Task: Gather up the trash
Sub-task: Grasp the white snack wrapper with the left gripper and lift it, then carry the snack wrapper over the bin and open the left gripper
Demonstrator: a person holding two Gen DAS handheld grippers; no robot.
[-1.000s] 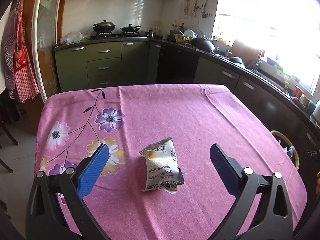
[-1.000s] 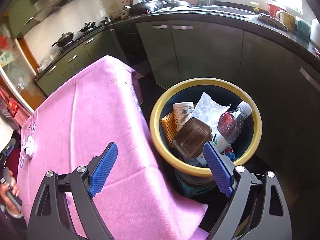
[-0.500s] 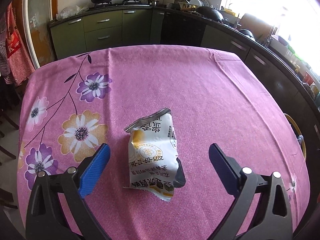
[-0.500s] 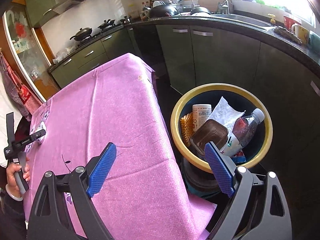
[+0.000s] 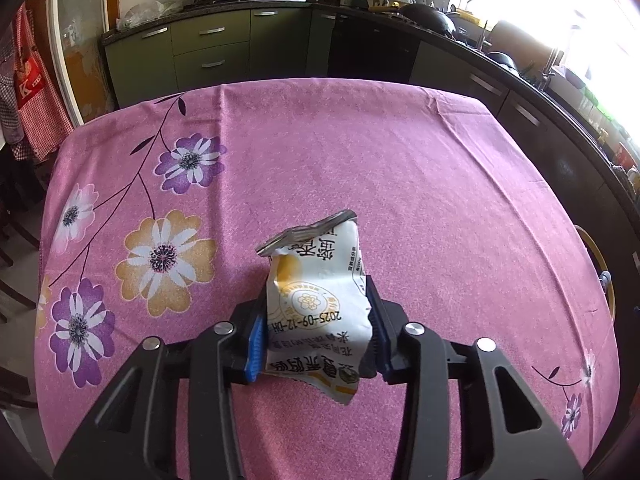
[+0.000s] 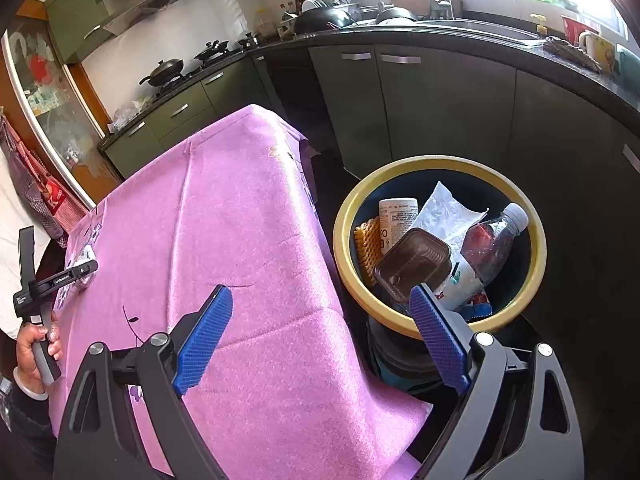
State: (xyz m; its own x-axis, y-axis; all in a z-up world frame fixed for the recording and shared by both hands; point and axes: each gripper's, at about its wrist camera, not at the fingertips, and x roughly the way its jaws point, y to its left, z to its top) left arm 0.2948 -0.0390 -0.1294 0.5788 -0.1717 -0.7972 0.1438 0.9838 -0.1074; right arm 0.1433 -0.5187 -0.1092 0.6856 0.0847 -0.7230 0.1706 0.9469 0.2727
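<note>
Our left claw [image 5: 316,332], wide apart a second ago, is closing onto the snack packet [image 5: 318,300] at lower centre of the counter [image 5: 400,168], so we can lift it toward the bin [image 6: 440,320] while our right claw [image 6: 320,336] hangs open and empty.

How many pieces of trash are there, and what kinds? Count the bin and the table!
Snack wrapper on table: 1
Bottle: 1
White tub: 1
Brown lidded box: 1
White paper bag: 1
Yellow foam net: 1
Total: 6, maybe more hidden underneath.

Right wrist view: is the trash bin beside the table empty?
No. The yellow-rimmed bin already holds a clear plastic bottle, a brown lidded container, a white paper wrapper and other trash.
</note>
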